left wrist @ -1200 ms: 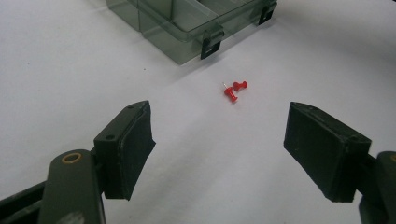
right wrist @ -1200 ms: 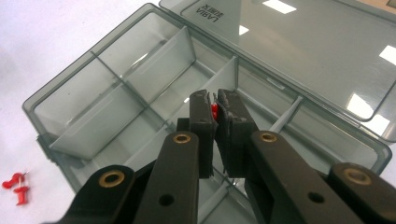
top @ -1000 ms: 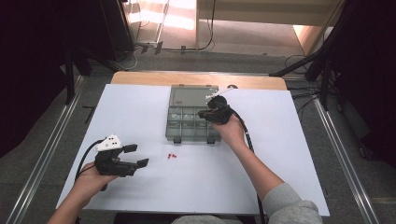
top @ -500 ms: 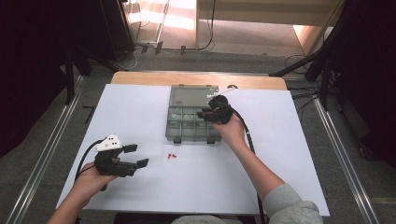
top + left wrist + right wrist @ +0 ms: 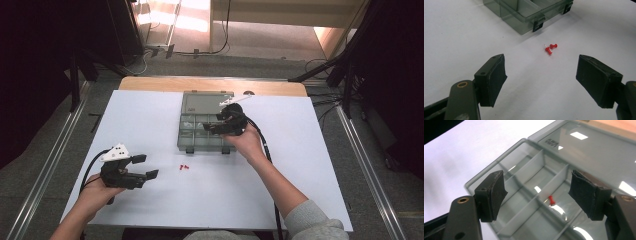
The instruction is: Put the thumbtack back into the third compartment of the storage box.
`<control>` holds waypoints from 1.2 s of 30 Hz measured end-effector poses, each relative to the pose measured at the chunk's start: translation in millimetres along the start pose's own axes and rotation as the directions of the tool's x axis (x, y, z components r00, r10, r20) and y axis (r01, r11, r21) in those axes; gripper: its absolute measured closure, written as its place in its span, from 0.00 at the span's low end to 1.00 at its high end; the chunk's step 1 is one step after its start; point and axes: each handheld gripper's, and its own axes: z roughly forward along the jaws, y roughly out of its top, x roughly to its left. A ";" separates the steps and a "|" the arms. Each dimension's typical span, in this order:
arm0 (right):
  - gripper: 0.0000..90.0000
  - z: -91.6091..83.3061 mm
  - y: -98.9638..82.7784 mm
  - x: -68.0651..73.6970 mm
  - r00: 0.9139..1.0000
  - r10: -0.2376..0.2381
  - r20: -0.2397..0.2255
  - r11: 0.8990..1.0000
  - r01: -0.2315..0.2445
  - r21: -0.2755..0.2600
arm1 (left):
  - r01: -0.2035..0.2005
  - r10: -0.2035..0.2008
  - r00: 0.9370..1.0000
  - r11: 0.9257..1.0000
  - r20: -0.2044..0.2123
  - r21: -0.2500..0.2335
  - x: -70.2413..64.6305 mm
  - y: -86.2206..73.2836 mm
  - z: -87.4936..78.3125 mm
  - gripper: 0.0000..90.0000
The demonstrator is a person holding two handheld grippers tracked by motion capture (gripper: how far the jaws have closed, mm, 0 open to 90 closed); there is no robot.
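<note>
A clear grey compartment box lies open at the middle of the white table, its lid folded back. My right gripper hovers over its compartments. Its jaws have just been opening and stand open with nothing between them. Below them one red push pin lies in a compartment of the box. Two red push pins lie on the table in front of the box. My left gripper is open at the front left, aimed at those pins, and well short of them.
The box's front latches face the loose pins. White sheet covers the table, with a wooden edge at the back. Metal rails and cables run along the floor on both sides.
The right gripper's jaws stand wider apart over the box than before. Both hands have kept their place.
</note>
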 end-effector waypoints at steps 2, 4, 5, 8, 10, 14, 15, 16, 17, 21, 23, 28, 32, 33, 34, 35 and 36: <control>0.33 -2.6 -1.6 3.3 1.000 0.000 -0.016 1.000 0.000 0.009 | 0.001 -0.001 1.000 1.000 0.000 0.001 0.5 0.1 0.1 0.26; 0.34 -5.4 -3.1 6.5 1.000 -0.009 -0.029 1.000 0.010 0.015 | 0.003 -0.003 1.000 1.000 0.004 0.000 -0.1 0.4 0.1 0.26; 0.35 -6.7 -3.9 8.0 0.999 -0.014 -0.036 1.000 0.014 0.017 | 0.000 0.000 1.000 1.000 0.006 0.000 -0.6 0.7 -0.2 0.26; 0.35 -10.2 -6.0 11.4 0.998 -0.032 -0.045 0.999 0.033 0.019 | -0.001 0.001 1.000 1.000 0.011 -0.005 -1.6 1.0 -0.1 0.26; 0.35 -12.7 -7.0 13.7 0.998 -0.030 -0.056 0.999 0.031 0.015 | -0.002 0.002 1.000 1.000 0.007 -0.001 -1.4 0.8 -0.3 0.26; 0.34 -18.0 -7.4 20.1 0.996 -0.041 -0.079 0.999 0.042 0.011 | 0.001 -0.001 1.000 1.000 0.006 -0.001 -0.2 0.8 -1.0 0.26; 0.34 -19.6 -7.5 21.8 0.995 -0.045 -0.085 0.999 0.046 0.008 | 0.001 -0.001 1.000 1.000 0.006 -0.002 -0.1 0.7 -1.1 0.26; 0.34 -21.0 -7.7 23.5 0.995 -0.047 -0.090 0.999 0.047 0.004 | 0.000 0.000 1.000 1.000 0.005 -0.001 0.0 0.7 -1.1 0.26; 0.35 -22.6 -8.0 25.2 0.994 -0.050 -0.094 0.999 0.050 0.002 | 0.000 0.000 1.000 1.000 0.005 0.000 0.1 0.6 -1.2 0.26; 0.35 -28.4 -11.3 31.7 0.992 -0.060 -0.107 0.998 0.059 -0.015 | 0.002 -0.002 1.000 1.000 0.003 -0.001 0.5 0.4 -1.3 0.26; 0.37 -30.5 -13.8 34.9 0.991 -0.065 -0.114 0.998 0.064 -0.011 | 0.002 -0.002 1.000 1.000 0.003 -0.003 1.0 0.7 -1.3 0.26; 0.37 -33.6 -19.3 40.8 0.989 -0.080 -0.123 0.997 0.078 -0.017 | 0.000 0.000 1.000 1.000 0.002 -0.002 1.5 1.8 -0.6 0.26; 0.36 -34.6 -26.5 44.6 0.987 -0.096 -0.131 0.995 0.094 -0.016 | 0.003 -0.003 1.000 1.000 0.002 -0.005 2.2 2.4 0.1 0.26; 0.36 -34.8 -28.1 46.2 0.987 -0.091 -0.134 0.996 0.090 -0.010 | 0.002 -0.002 1.000 1.000 0.003 -0.005 2.5 2.5 0.2 0.26; 0.37 -34.5 -29.4 46.9 0.986 -0.096 -0.138 0.995 0.096 -0.009 | 0.001 -0.001 1.000 1.000 0.002 -0.005 2.7 2.7 0.1 0.26; 0.37 -34.0 -30.5 48.0 0.985 -0.098 -0.141 0.995 0.098 -0.005 | 0.000 0.000 1.000 1.000 0.002 -0.004 2.8 2.8 0.1 0.26; 0.37 -33.6 -31.5 49.3 0.985 -0.099 -0.142 0.995 0.100 -0.001 | 0.000 0.000 1.000 1.000 0.003 -0.004 3.0 2.8 0.1 0.26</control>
